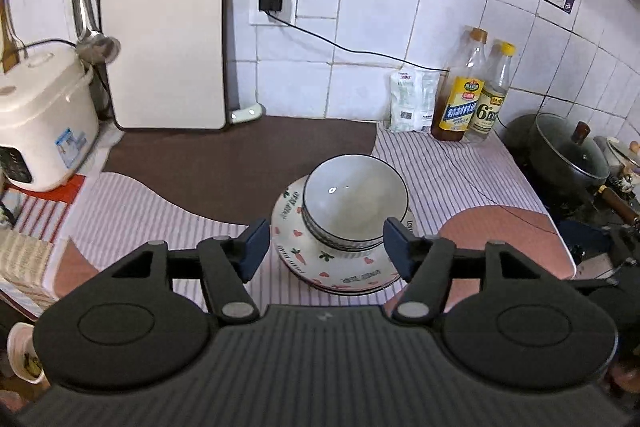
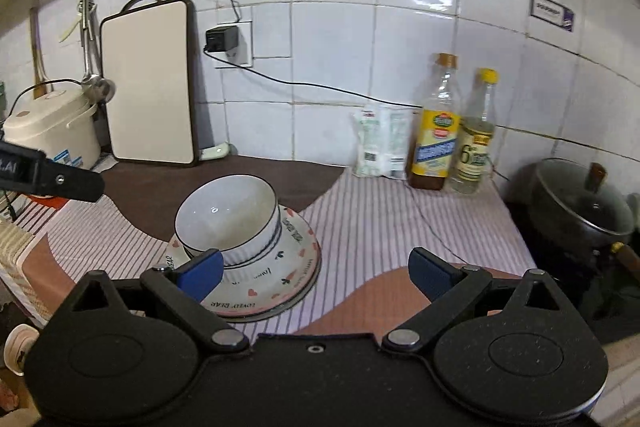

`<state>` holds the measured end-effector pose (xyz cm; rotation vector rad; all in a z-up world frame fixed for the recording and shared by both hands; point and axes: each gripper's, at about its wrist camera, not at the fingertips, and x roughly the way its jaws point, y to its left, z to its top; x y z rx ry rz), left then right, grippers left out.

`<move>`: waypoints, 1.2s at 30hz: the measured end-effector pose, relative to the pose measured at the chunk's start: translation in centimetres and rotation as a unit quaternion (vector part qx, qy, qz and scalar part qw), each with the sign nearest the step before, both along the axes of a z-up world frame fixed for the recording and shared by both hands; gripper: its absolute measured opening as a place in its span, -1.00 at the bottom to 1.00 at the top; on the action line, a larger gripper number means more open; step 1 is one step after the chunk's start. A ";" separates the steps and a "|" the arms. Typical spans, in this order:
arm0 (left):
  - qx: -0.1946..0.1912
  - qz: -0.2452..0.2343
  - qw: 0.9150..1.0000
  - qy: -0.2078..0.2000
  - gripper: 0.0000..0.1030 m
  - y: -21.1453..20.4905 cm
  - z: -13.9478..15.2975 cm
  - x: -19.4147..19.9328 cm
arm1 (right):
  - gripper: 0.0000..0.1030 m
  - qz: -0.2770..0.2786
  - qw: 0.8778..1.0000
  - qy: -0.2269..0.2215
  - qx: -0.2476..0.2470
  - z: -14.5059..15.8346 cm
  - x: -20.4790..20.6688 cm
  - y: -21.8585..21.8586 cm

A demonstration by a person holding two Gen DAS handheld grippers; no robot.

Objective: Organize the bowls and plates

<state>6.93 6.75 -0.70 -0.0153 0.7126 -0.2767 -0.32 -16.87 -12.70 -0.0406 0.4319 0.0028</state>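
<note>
A white bowl with a dark rim (image 1: pixel 354 199) is nested upright on a ribbed bowl, and both rest on stacked plates printed with hearts and carrots (image 1: pixel 304 259) on the striped cloth. My left gripper (image 1: pixel 326 249) hovers above the near side of this stack; it is open, its blue pads (image 1: pixel 254 249) wide apart and gripping nothing. In the right wrist view the same bowl (image 2: pixel 228 215) and plates (image 2: pixel 288 267) lie to the lower left. My right gripper (image 2: pixel 316 277) is open and empty, and its left pad (image 2: pixel 200 277) overlaps the plates' near rim in the picture.
A rice cooker (image 1: pixel 40 119) stands at the left, and a cutting board (image 1: pixel 168 39) leans on the tiled wall. A packet (image 1: pixel 412 103) and two bottles (image 1: pixel 464 95) stand at the back right. A lidded pot (image 1: pixel 568 151) sits on the stove. A thin cable crosses the cloth (image 1: pixel 460 179).
</note>
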 end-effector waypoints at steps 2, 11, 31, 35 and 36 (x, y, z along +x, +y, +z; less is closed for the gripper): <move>0.003 0.001 1.000 -0.004 0.29 0.3 0.3 -0.7 | 0.99 -0.010 1.000 0.000 -0.007 0.6 -0.8 0.0; 0.009 0.020 1.000 0.000 0.54 1.3 0.2 -2.9 | 0.99 -0.024 1.000 -0.005 -0.017 2.0 -3.1 0.0; 0.018 0.055 0.998 -0.018 0.86 1.4 -1.8 -4.0 | 0.99 -0.045 0.999 0.022 -0.017 0.9 -3.5 -0.7; 0.026 0.060 0.998 -0.025 0.86 1.3 -2.0 -4.2 | 0.99 -0.044 0.999 0.021 -0.015 0.7 -3.8 -1.1; 0.027 0.059 0.998 -0.025 0.86 1.2 -2.1 -4.3 | 0.99 -0.044 0.999 0.021 -0.014 0.6 -3.8 -1.2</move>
